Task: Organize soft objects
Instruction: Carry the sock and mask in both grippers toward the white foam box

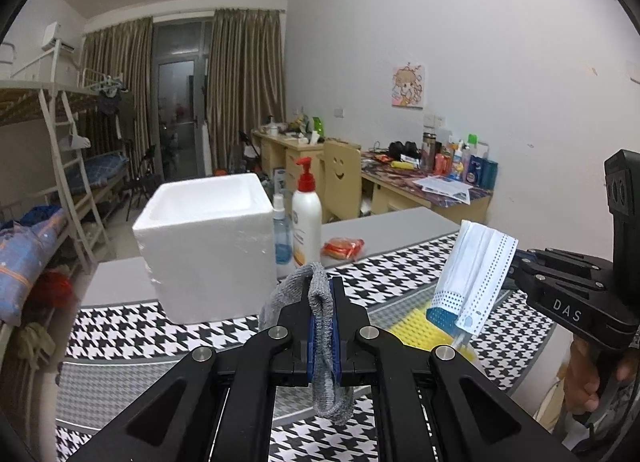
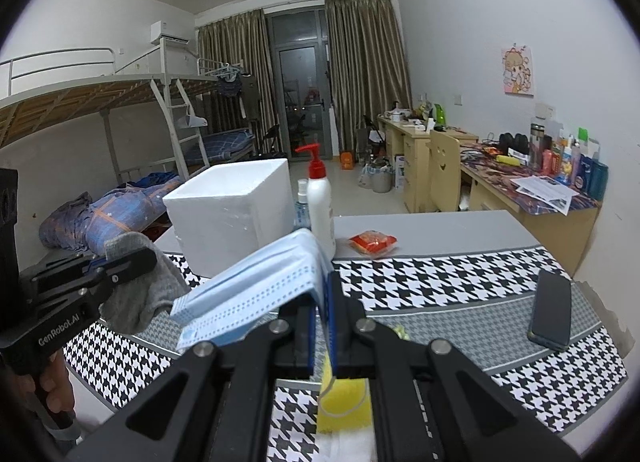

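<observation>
Left wrist view: left tongs [image 1: 322, 326] clamped on grey sock [image 1: 320, 302], right tongs [image 2: 323, 326] clamped on face mask [image 2: 256, 286]; foam box [image 1: 204, 238] ahead-left on counter [image 1: 400, 221], nearer left hand.

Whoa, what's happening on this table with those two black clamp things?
A person is sorting soft items with a hand-held gripper in each hand. The left hand-held gripper is clamped on a grey sock, and the right hand-held gripper is clamped on a blue face mask. Both are held up above the houndstooth tablecloth, facing a white foam box with an open top. A yellow sponge lies on the cloth below.
</observation>
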`<state>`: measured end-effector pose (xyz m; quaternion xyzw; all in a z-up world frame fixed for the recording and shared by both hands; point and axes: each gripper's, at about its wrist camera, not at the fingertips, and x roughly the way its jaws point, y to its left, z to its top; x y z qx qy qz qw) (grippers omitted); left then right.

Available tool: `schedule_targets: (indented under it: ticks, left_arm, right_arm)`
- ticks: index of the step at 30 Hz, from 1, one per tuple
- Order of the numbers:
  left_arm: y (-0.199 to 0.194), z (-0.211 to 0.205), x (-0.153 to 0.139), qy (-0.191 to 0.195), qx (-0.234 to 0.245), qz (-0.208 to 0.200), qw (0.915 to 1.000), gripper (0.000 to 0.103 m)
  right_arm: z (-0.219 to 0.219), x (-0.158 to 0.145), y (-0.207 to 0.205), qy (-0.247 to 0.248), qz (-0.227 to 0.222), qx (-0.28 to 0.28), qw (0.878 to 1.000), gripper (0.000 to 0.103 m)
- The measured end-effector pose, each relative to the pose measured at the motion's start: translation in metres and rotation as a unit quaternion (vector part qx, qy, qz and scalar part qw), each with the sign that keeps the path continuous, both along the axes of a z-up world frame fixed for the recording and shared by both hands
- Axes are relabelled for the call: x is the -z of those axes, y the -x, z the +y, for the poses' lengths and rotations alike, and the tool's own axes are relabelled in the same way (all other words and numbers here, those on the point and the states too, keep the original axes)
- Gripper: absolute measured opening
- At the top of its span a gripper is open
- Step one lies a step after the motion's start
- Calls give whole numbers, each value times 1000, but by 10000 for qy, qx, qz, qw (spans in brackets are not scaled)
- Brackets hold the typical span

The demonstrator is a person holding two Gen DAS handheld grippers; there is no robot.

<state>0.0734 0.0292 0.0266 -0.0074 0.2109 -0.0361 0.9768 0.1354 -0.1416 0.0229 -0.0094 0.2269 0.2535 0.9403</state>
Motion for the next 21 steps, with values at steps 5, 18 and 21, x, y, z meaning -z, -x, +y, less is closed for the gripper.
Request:
schedule_targets:
  ticks: [5, 18, 21]
  left_arm:
    - [-3, 4, -5, -16, -61, -46, 10000, 6]
    - [-9, 15, -17, -71, -243, -183, 9995, 6]
    - [-10, 19, -21, -85, -296, -235, 9992, 6]
  right_arm:
    - [6, -4, -3, 9, -22, -77, 10000, 7]
    - [26, -12, -11, 46, -26, -234, 9997, 7]
    - [31, -17, -12, 50, -54, -261, 9996, 7]
